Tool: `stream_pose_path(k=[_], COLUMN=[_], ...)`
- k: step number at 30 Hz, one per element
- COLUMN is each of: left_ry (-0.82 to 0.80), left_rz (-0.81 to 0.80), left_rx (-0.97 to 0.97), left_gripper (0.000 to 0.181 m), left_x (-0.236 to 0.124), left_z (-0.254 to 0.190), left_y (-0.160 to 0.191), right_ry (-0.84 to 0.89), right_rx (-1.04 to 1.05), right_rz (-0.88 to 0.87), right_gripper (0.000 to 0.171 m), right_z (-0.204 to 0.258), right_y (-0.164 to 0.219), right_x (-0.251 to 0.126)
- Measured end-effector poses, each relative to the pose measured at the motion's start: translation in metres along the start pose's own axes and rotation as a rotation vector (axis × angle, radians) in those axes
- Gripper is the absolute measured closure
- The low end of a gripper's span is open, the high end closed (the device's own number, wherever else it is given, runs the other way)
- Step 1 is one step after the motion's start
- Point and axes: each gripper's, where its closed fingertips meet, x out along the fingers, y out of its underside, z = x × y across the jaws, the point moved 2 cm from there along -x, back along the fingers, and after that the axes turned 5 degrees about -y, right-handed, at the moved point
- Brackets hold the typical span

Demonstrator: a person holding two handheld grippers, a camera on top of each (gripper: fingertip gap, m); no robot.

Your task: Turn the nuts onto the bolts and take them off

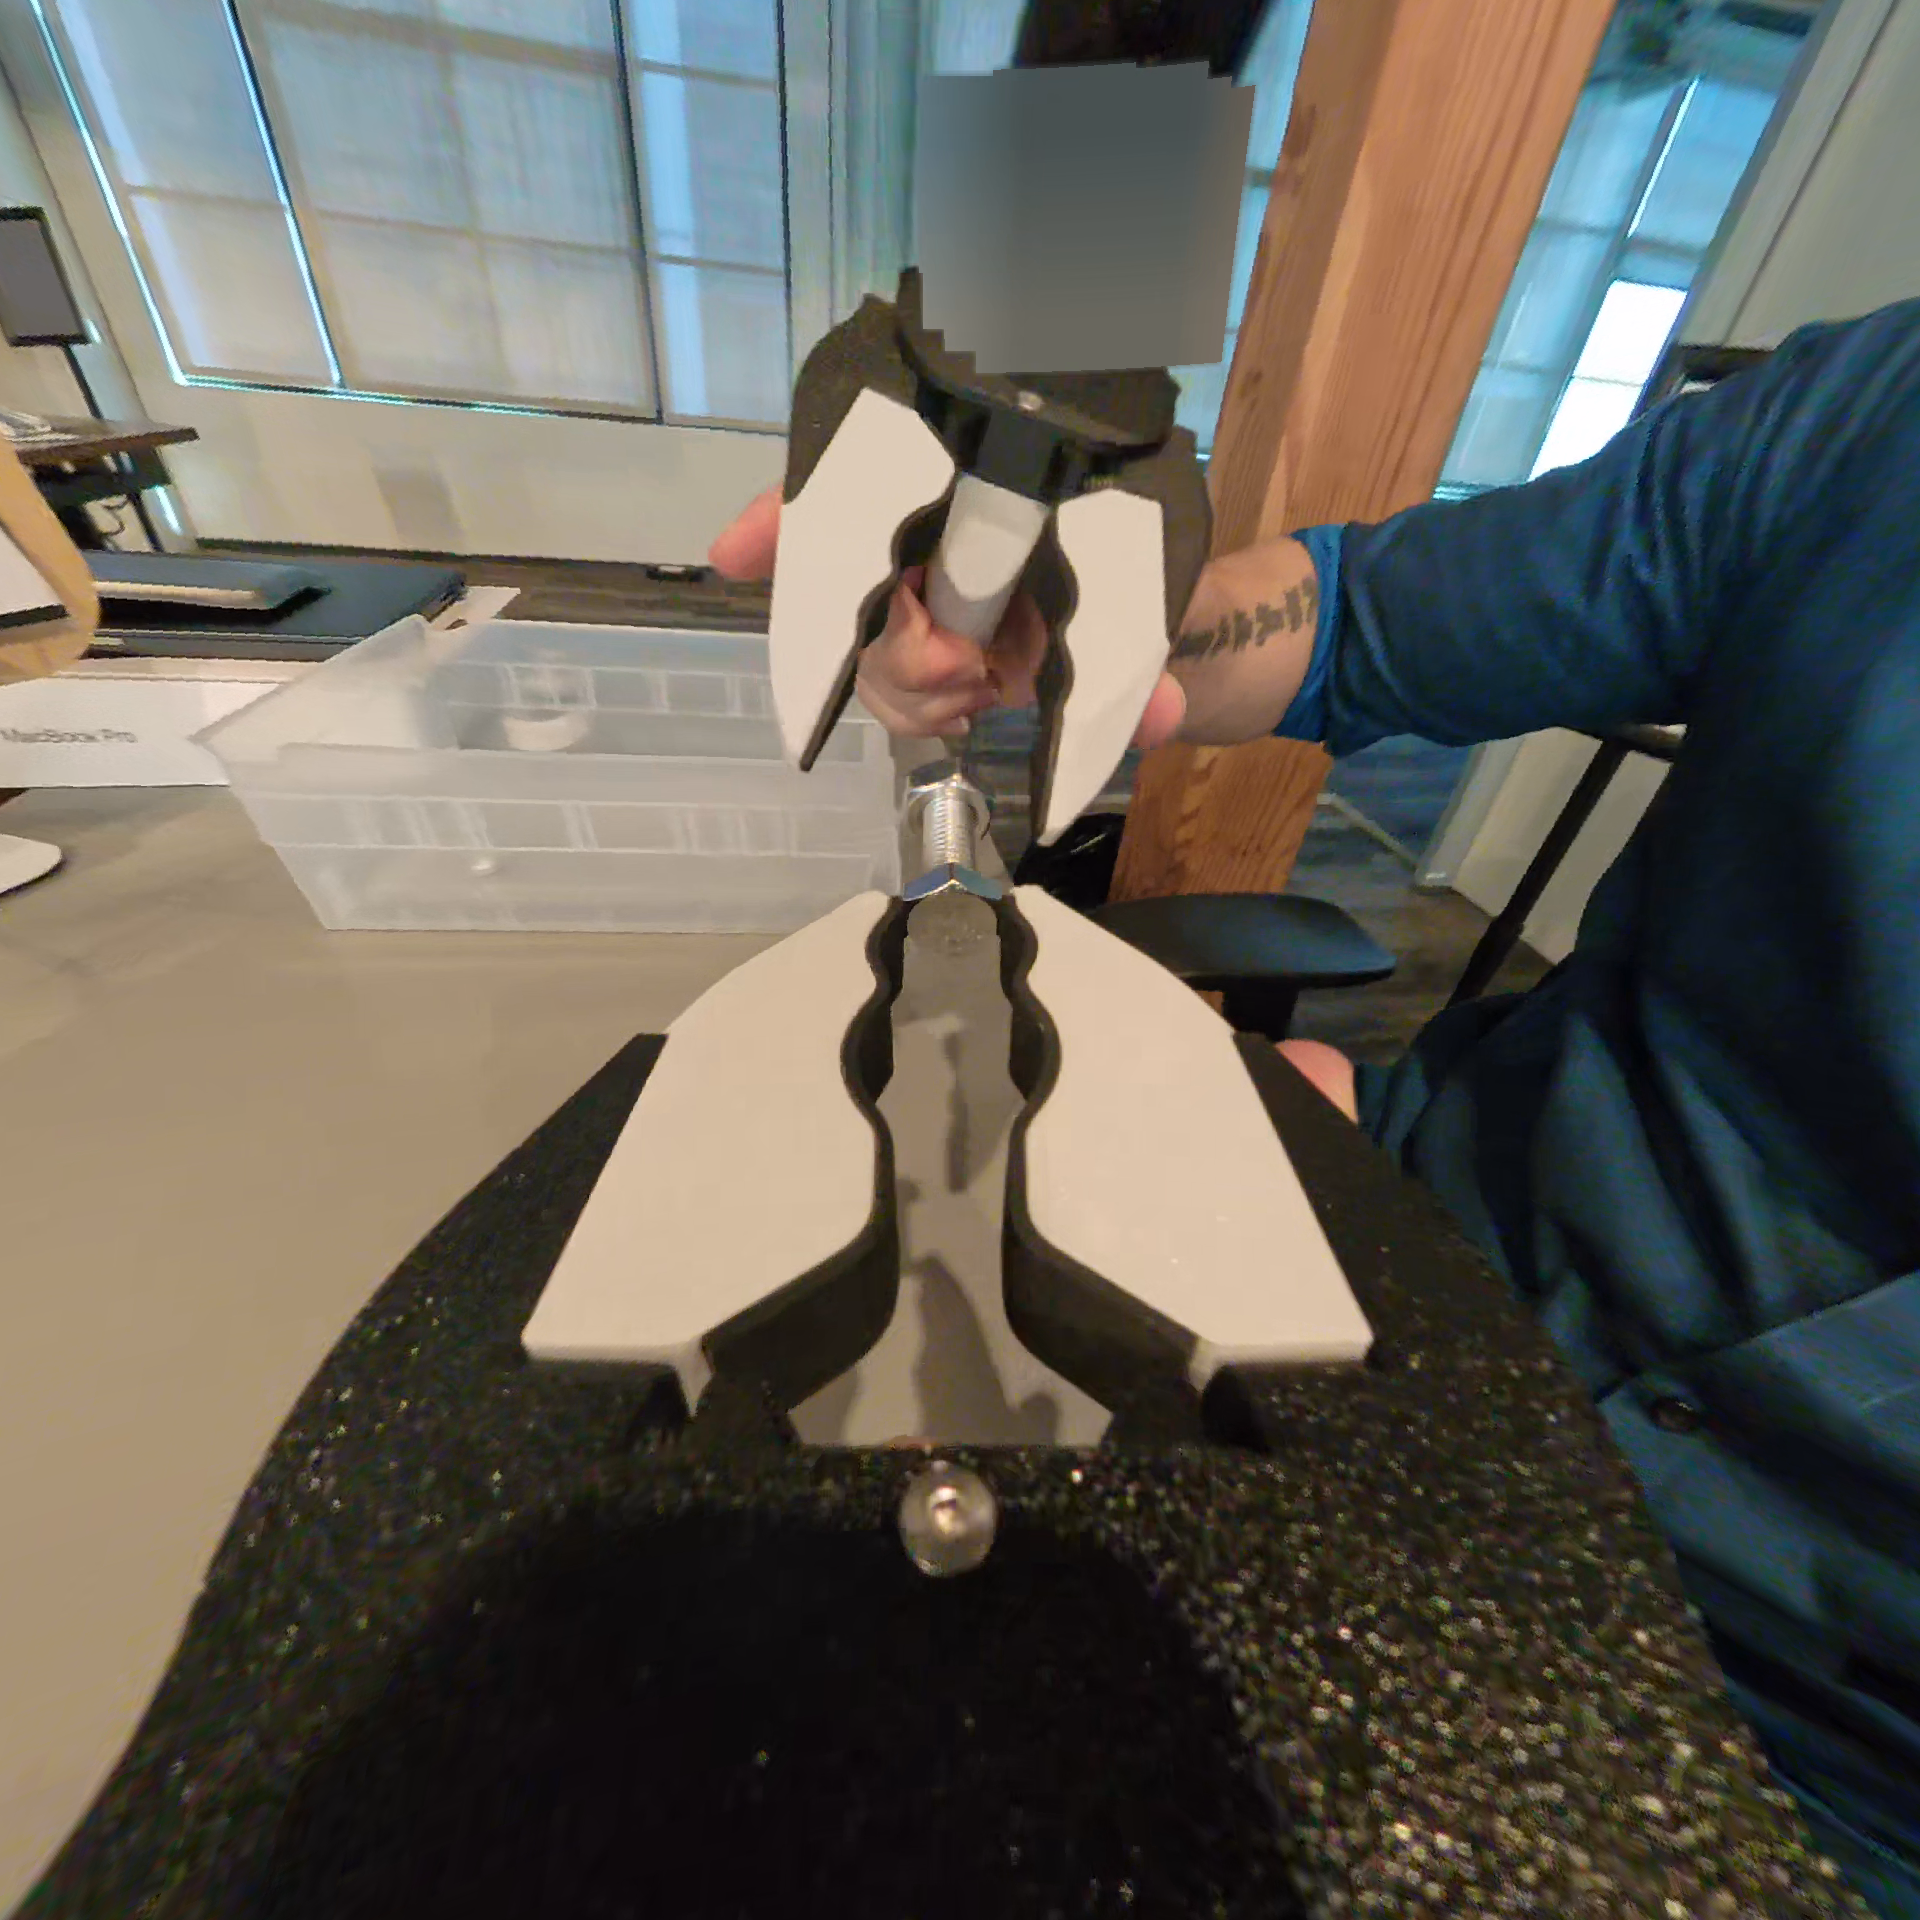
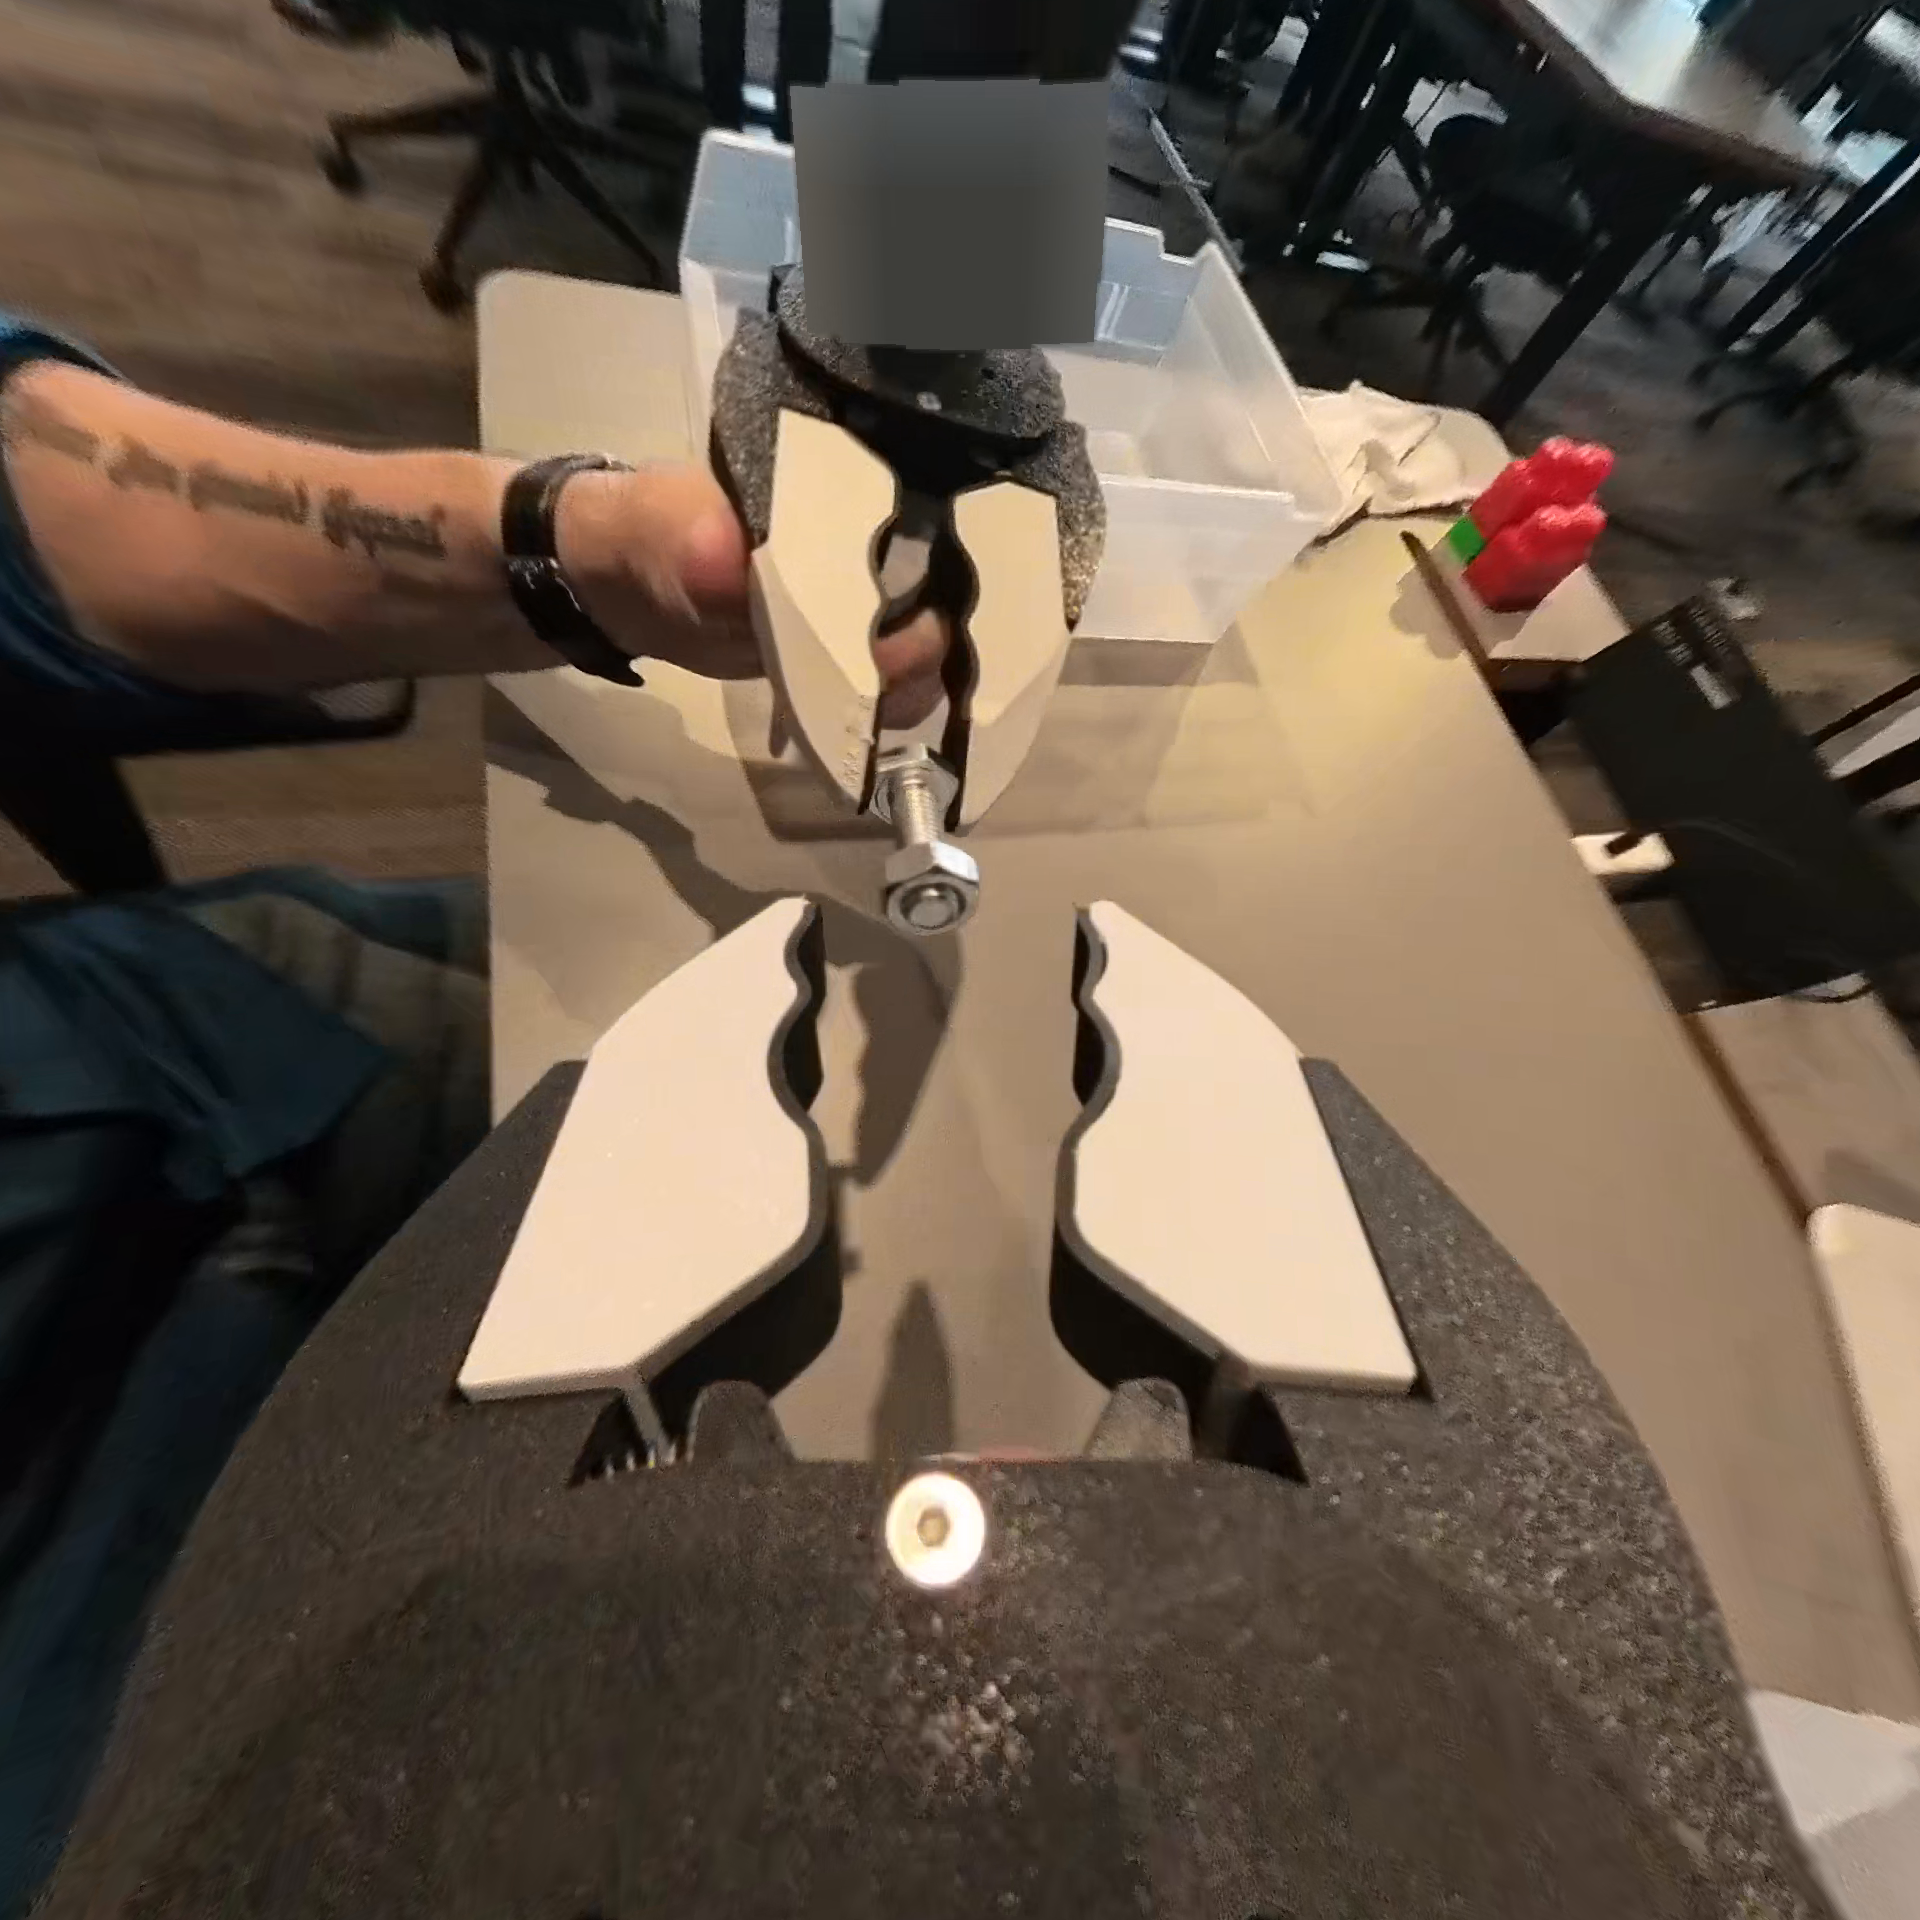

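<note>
The left gripper [image 1: 951, 899] is clamped tight on the head end of the bolt [image 2: 914, 805], holding it in the air above the tabletop [image 2: 1299, 935] with the threaded shaft pointing straight across at the right gripper [image 2: 940, 914]. The nut [image 2: 932, 888] sits at the free tip of the bolt, on the thread there, though how many turns it has is too fine to call.

The right gripper is wide open and holds nothing. Its fingers flank the nut without touching. The bolt's long axis runs in line with both grippers, nose to nose, so the right one is nearest the nut and needs only to close and twist about that axis.

Below lies a plain beige tabletop, with a clear plastic bin [image 2: 1216, 416] at its far edge, red blocks [image 2: 1538, 530] toward the right corner, and a crumpled cloth [image 2: 1382, 436] beside the bin. The room looks like an office: big windows [image 1: 468, 197], a wooden post [image 1: 1382, 312] and dark chairs.
</note>
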Motion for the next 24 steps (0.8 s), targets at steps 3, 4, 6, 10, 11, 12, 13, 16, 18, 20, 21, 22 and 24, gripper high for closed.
stream_pose_path(k=[3, 4, 6, 10, 11, 12, 13, 16, 18, 20, 21, 22, 24], left_ry=[0.007, 0.009, 0.013, -0.009, -0.02, -0.027, -0.033, -0.053, -0.065, -0.07, -0.07, -0.063, -0.056], left_rz=[-0.003, -0.001, 0.0, 0.036, 0.05, 0.065, 0.078, 0.107, 0.121, 0.14, 0.143, 0.139, 0.133], left_rx=[-0.003, -0.002, -0.001, 0.033, 0.05, 0.069, 0.089, 0.15, 0.187, 0.226, 0.242, 0.253, 0.267], left_gripper=[0.165, 0.164, 0.164, 0.164, 0.164, 0.164, 0.164, 0.164, 0.164, 0.164, 0.164, 0.164, 0.164], left_x=[0.0, 0.0, 0.0, 0.002, 0.002, 0.003, 0.003, 0.004, 0.005, 0.007, 0.008, 0.009, 0.009], left_z=[-0.001, -0.002, -0.003, -0.002, -0.002, -0.002, -0.002, -0.004, -0.006, -0.008, -0.009, -0.011, -0.014], left_y=[0.0, 0.0, 0.0, 0.004, 0.004, 0.005, 0.006, 0.008, 0.008, 0.009, 0.009, 0.009, 0.006], right_ry=[0.032, 0.034, 0.023, -0.006, -0.027, -0.058, -0.101, -0.273, -0.404, -0.546, -0.62, -0.705, -0.817], right_rx=[-0.095, -0.108, -0.117, -0.058, -0.021, 0.027, 0.101, 0.42, 0.65, 0.844, 0.932, 1.01, 1.11], right_rz=[0.033, 0.036, 0.034, 0.032, 0.035, 0.036, 0.037, 0.002, -0.031, -0.071, -0.1, -0.141, -0.198], right_gripper=[0.133, 0.136, 0.146, 0.154, 0.154, 0.154, 0.154, 0.154, 0.154, 0.154, 0.154, 0.154, 0.156], right_z=[0.004, 0.006, 0.009, 0.007, 0.007, 0.008, 0.008, 0.007, 0.006, 0.007, 0.007, 0.009, 0.009], right_y=[-0.002, -0.004, -0.005, -0.005, -0.004, -0.003, -0.003, 0.0, 0.004, 0.008, 0.009, 0.008, 0.009], right_x=[0.005, 0.005, 0.006, 0.004, 0.004, 0.003, 0.003, 0.001, 0.0, 0.0, -0.001, -0.002, -0.002])
